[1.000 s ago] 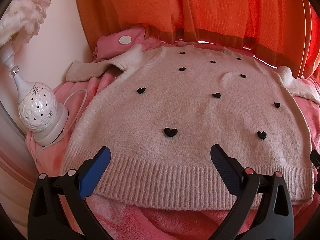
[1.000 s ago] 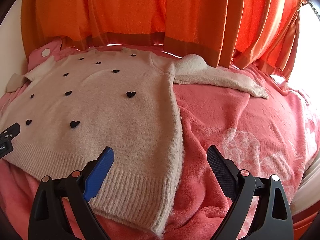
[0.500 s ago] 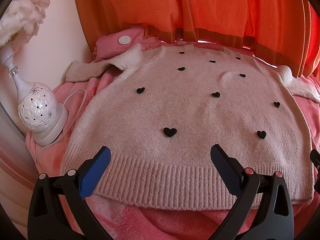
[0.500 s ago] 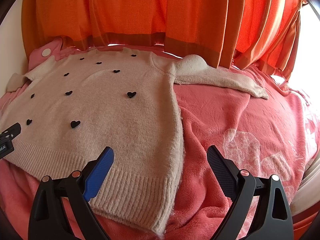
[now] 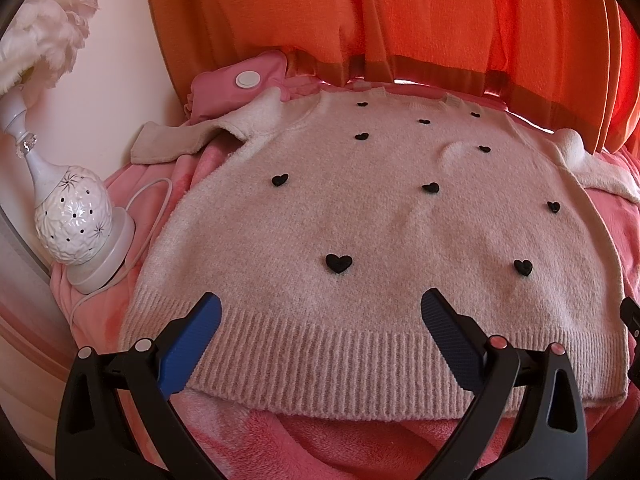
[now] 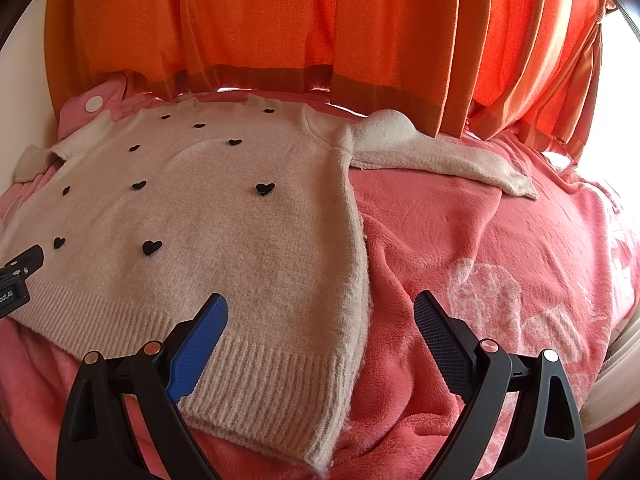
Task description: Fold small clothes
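Almost nothing had moved since the earlier frames: the left gripper had only edged a little nearer the sweater, and the right gripper had stayed where it was.

Both grippers hovered over the near hem with jaws spread wide and empty, the left above the middle of the ribbed band, the right astride the sweater's right side edge, its blue finger above the knit and its dark finger above the blanket. The sweater, pale and dotted with black hearts, lay flat and unfolded, front up, on the pink blanket, both sleeves out to the sides, its collar toward the orange curtain. A white lamp stood on the blanket just beside the left hem corner.
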### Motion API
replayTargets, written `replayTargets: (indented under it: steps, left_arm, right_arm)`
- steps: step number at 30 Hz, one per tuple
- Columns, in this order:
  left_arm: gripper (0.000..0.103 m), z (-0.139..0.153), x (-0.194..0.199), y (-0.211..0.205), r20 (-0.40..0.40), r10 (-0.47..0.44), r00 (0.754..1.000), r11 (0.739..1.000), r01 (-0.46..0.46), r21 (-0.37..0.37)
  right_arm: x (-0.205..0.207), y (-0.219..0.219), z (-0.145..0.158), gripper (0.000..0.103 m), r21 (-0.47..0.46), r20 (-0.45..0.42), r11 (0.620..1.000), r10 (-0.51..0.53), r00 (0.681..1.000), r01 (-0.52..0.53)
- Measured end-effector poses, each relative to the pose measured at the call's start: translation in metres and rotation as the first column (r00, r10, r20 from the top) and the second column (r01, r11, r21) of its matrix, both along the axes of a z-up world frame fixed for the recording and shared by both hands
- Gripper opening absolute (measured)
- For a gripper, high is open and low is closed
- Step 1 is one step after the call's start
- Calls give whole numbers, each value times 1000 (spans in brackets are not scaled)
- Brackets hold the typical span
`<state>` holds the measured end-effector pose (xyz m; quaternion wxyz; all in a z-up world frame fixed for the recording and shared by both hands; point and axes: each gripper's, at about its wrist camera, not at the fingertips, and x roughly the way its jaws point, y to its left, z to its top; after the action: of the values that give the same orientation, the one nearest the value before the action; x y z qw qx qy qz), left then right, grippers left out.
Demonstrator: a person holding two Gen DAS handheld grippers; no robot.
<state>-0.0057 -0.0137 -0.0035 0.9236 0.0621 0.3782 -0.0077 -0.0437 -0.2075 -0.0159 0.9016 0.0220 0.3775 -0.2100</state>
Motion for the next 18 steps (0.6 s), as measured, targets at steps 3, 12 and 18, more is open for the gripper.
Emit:
replayTargets:
  steps: [3, 12, 18]
  left_arm:
    - [98, 0, 0, 0, -1, -1, 1000, 1000, 1, 1]
    - [98, 0, 0, -1, -2, 0, 1000, 1000, 0, 1]
    - [98, -1, 1, -2, -6, -1, 1000, 1000, 1, 4]
  right_arm:
    - [0, 0, 0, 92, 0, 1, 1000, 0, 1000, 0]
    - [0, 0, -1, 92, 0, 1, 1000, 1, 1000, -1]
    - [0, 1, -1, 92, 2, -3, 1000, 5, 1000, -5]
